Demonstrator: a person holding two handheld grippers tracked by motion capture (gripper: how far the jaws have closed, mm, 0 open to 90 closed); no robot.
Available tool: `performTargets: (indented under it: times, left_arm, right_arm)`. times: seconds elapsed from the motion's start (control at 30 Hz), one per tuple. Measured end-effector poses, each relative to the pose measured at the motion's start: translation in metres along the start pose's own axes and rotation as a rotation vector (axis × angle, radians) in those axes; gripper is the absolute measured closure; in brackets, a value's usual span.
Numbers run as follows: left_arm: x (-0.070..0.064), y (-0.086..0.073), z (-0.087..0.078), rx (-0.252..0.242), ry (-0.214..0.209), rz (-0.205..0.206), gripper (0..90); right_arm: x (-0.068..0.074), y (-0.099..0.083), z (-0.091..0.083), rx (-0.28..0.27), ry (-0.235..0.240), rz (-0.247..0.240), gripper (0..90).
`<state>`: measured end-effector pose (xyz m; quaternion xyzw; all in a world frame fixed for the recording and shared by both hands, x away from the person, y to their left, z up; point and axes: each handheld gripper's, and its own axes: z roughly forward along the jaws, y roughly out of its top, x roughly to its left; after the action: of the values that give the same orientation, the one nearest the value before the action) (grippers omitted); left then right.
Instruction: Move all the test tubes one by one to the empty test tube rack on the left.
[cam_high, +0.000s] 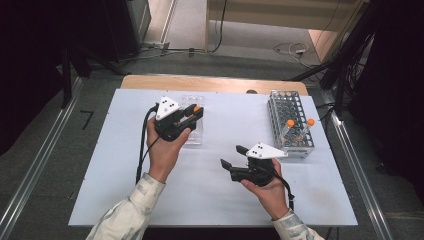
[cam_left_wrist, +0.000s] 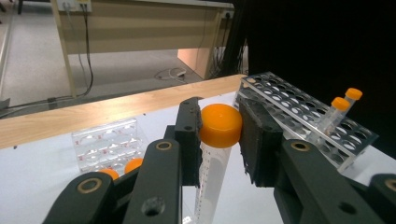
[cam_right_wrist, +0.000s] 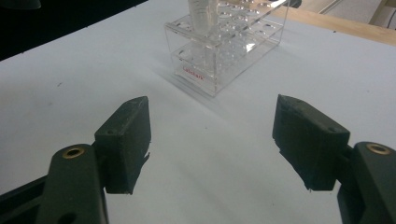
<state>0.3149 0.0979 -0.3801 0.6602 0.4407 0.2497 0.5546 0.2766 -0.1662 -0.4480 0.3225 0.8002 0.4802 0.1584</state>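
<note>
— Tube (cam_left_wrist: 212, 182) with orange cap (cam_left_wrist: 220, 125): where?
— Clamped upright between the jaws of the left gripper (cam_high: 196, 114), pinched just under the cap. Hanging above the clear rack (cam_high: 192, 131) at the left of the table (cam_high: 215, 200).

— And nearest the person?
— Right gripper (cam_high: 233, 156), held low over bare white tabletop. Jaws spread wide, nothing between them, pointing left toward the clear rack (cam_right_wrist: 224, 60).

— Anything in that clear rack?
— Two more orange caps (cam_left_wrist: 122, 169), seen past the left gripper's arms, low beside the rack (cam_left_wrist: 107, 144). Cannot tell which holes. Red lettering on the near wall, too small to read.

— Farther right?
— Metal grid rack (cam_high: 291, 125) near the right edge of the table, well apart from both grippers. Two orange-capped tubes (cam_high: 298, 131) standing in it, leaning a little, side by side toward the near end.

— Beyond?
— Wooden table edge (cam_high: 215, 84) behind the white sheet, then grey floor with cables (cam_high: 290, 50).
</note>
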Motion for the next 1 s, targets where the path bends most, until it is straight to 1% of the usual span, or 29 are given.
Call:
performTargets:
  times: [0.2,0.37,0.47,0.7,1.0]
  left_arm:
    - [0.006,0.001,0.003,-0.008,0.023,-0.014,70.2]
    - [0.01,0.0,0.008,-0.01,0.049,-0.011,70.2]
    - [0.011,-0.002,0.013,-0.005,0.062,-0.002,70.1]
    - [0.008,-0.006,0.021,0.007,0.072,0.015,70.1]
    - [0.008,-0.015,0.024,0.024,0.091,0.038,70.1]
  right_arm:
    - [0.001,0.0,0.0,0.002,0.002,0.004,26.9]
    - [0.001,0.0,-0.001,-0.001,0.003,0.004,27.1]
    - [0.001,0.0,-0.001,0.0,0.004,0.004,27.1]
    - [0.0,0.0,-0.001,-0.002,0.004,0.004,27.3]
    - [0.001,0.0,-0.002,0.0,0.005,0.001,27.4]
